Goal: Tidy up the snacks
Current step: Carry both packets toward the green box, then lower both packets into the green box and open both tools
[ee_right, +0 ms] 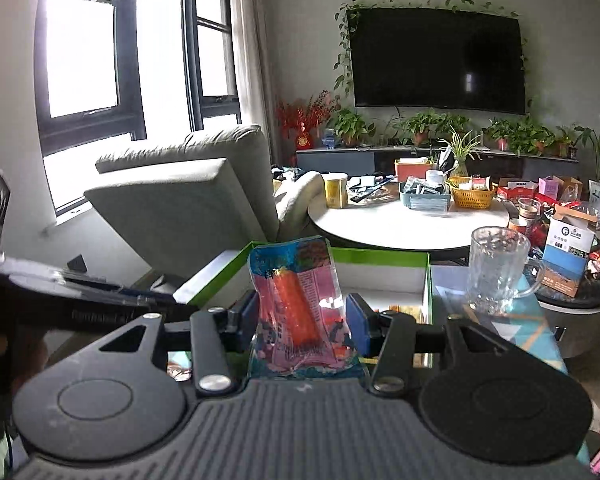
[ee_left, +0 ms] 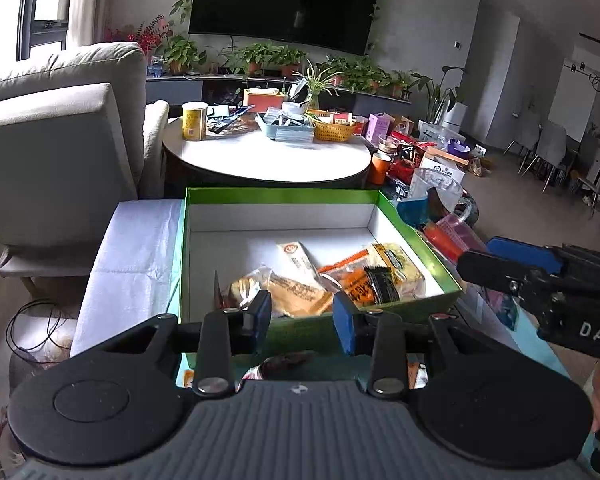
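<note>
A green box (ee_left: 284, 196) with a white inside lies open in front of me, holding several snack packets (ee_left: 324, 276) at its near right. My left gripper (ee_left: 302, 320) is open and empty, hovering at the box's near edge. My right gripper (ee_right: 304, 320) is shut on a pink and blue sausage packet (ee_right: 300, 300), held upright above the box's near right side (ee_right: 380, 258). In the left wrist view the right gripper (ee_left: 484, 256) reaches in from the right with the packet (ee_left: 452, 234) at the box's right wall.
A glass mug (ee_right: 496, 264) stands right of the box on a patterned cloth. A round white table (ee_left: 268, 152) with baskets and a yellow can is behind. A grey armchair (ee_left: 56, 132) stands left. More snacks (ee_left: 412, 156) clutter a low table at right.
</note>
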Tool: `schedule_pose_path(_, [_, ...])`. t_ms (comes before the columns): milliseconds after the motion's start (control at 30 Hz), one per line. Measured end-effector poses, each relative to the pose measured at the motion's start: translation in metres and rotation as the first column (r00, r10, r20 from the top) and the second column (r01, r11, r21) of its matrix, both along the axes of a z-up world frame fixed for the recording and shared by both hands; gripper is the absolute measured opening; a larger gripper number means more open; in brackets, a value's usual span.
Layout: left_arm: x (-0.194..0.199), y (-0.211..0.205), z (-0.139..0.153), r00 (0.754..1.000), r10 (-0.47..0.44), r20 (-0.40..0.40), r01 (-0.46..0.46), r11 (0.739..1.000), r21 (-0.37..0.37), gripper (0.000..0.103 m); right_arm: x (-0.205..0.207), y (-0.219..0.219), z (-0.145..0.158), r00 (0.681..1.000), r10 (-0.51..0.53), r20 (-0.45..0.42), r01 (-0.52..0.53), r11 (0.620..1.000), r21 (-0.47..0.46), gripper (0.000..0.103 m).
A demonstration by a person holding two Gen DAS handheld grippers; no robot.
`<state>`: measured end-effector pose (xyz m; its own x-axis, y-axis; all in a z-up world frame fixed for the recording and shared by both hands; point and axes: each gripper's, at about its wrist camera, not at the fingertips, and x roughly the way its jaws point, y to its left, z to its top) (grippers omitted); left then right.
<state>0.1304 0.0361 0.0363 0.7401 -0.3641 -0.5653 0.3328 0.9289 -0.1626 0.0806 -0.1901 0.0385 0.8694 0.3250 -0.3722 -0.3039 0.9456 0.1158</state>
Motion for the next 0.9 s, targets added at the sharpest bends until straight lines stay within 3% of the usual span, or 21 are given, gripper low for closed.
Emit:
schedule_pose_path(167, [0.005,0.000,0.003,1.000,-0.011,0.017,0.010,0.999,0.039,0.032,0.005,-0.004,-0.006,0.999,-0.004,-0.035,0.004,1.000,0.025,0.044])
schedule_pose_path(233, [0.002,0.002,-0.003,0.999,-0.030,0.011,0.029,0.998,0.060,0.042,0.005,-0.003,-0.010,0.999,-0.004,-0.044,0.004,1.000,0.017,0.044])
schedule_pose_path(300, [0.000,0.005,-0.017,0.998,-0.060,-0.025,0.062,0.995,0.076,0.064,0.008,-0.004,-0.014,0.998,-0.004,-0.062,0.006,1.000,0.024,0.044])
schedule_pose_path(400, [0.001,0.003,-0.040,0.991,-0.097,-0.096,0.109,0.986,0.123,0.065,0.012,-0.005,-0.016,0.997,-0.008,-0.079,0.011,0.999,0.032,0.044])
schedule_pose_path(567, [0.009,-0.011,-0.063,0.981,-0.133,-0.142,0.162,0.964,0.212,0.065,0.011,-0.002,-0.013,0.997,-0.001,-0.074,0.002,1.000,0.018,0.044])
schedule_pose_path(667, [0.022,-0.014,-0.076,0.980,-0.104,-0.168,0.147,0.952,0.269,0.057,0.010,-0.004,-0.013,0.997,-0.003,-0.076,0.005,1.000,0.024,0.044])
schedule_pose_path(767, [0.034,-0.003,-0.087,0.967,-0.099,-0.233,0.147,0.969,0.199,0.031,0.010,-0.004,-0.014,0.996,-0.007,-0.084,0.009,1.000,0.023,0.044])
schedule_pose_path(900, [0.031,0.005,-0.090,0.968,-0.117,-0.223,0.157,0.973,0.168,0.027,0.014,-0.004,-0.016,0.996,-0.008,-0.093,0.010,1.000,0.026,0.044])
